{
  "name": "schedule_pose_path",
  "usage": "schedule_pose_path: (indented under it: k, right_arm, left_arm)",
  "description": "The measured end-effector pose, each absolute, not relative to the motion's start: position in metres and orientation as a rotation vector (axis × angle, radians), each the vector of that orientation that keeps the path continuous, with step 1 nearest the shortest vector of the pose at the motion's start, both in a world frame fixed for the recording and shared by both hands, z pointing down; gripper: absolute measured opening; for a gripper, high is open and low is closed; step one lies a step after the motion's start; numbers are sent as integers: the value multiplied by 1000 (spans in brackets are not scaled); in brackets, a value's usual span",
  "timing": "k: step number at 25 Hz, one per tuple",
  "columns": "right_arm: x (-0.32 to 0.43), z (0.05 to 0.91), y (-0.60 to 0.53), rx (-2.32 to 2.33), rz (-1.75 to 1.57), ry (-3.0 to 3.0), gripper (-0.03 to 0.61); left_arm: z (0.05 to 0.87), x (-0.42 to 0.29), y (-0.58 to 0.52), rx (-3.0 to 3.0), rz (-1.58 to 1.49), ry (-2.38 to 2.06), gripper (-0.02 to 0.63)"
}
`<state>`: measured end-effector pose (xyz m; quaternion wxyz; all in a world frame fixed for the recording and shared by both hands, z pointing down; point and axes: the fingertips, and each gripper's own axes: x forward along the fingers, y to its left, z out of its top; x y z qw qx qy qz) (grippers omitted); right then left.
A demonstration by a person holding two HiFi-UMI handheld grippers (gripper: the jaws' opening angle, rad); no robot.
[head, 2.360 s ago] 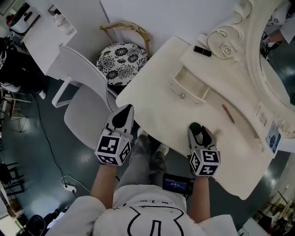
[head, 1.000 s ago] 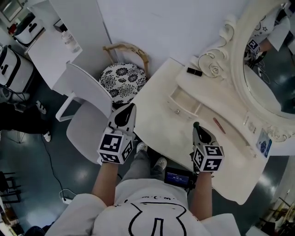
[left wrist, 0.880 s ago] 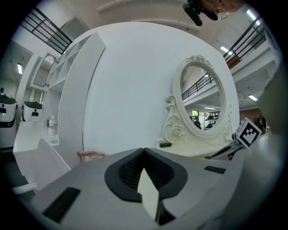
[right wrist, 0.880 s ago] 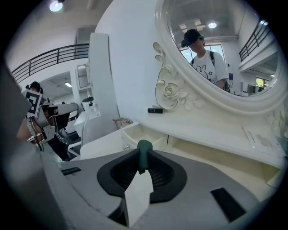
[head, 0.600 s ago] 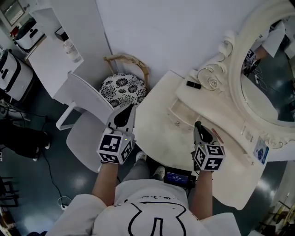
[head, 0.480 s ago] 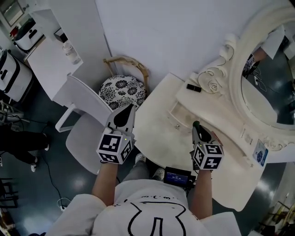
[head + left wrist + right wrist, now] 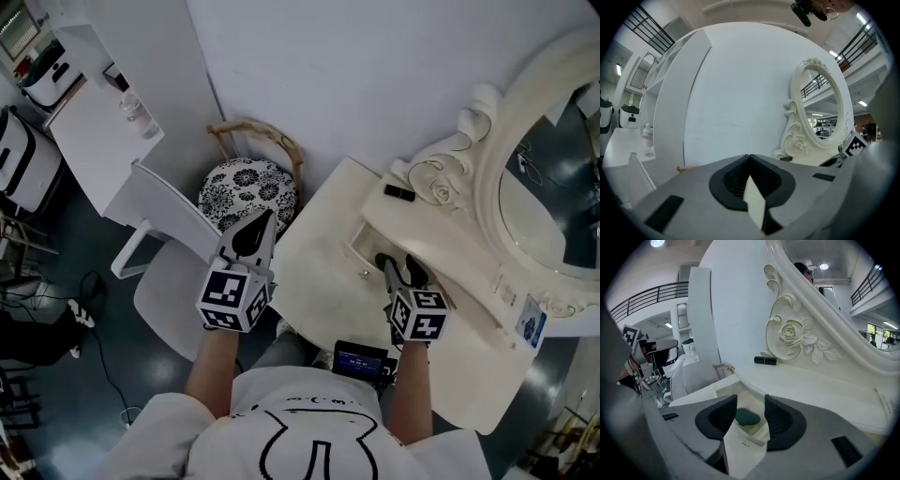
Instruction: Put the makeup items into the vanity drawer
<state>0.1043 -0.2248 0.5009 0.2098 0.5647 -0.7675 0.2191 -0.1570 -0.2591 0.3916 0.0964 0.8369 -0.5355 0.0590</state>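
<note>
Now the right gripper (image 7: 751,401) hangs over the small open cream drawer (image 7: 725,390), at the lower middle of its own view. Its jaws have just been opening and stand spread. A dark green rounded makeup item (image 7: 747,417) shows in the gap between them, but it lies down on the drawer floor, free of both pads, so that piece looks delivered.

Over at the left of the head view, the left gripper (image 7: 260,223) is held off the edge of the cream vanity table (image 7: 314,281), its jaws pressed together on nothing.

What seems left to fetch is the short black lipstick tube (image 7: 765,360), in the upper middle of the right gripper view. It sits on the raised shelf at the foot of the carved mirror frame (image 7: 790,333), beyond the spread jaws, higher than them and almost dead ahead. Its long axis runs across the frame, left to right, the same way the jaws part.

I'd say the right hand is clearly the nearer one. It would likely need a roll of the wrist so the pads close across the tube's thin body, not end to end.
</note>
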Motion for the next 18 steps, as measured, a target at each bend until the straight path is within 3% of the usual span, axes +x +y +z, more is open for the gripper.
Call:
schedule_pose_path:
  k: [18]
  right_arm:
    - [159, 479, -182, 1742, 567, -2074, 175]
  left_arm:
    - [384, -105, -242, 2565, 171, -1463, 14]
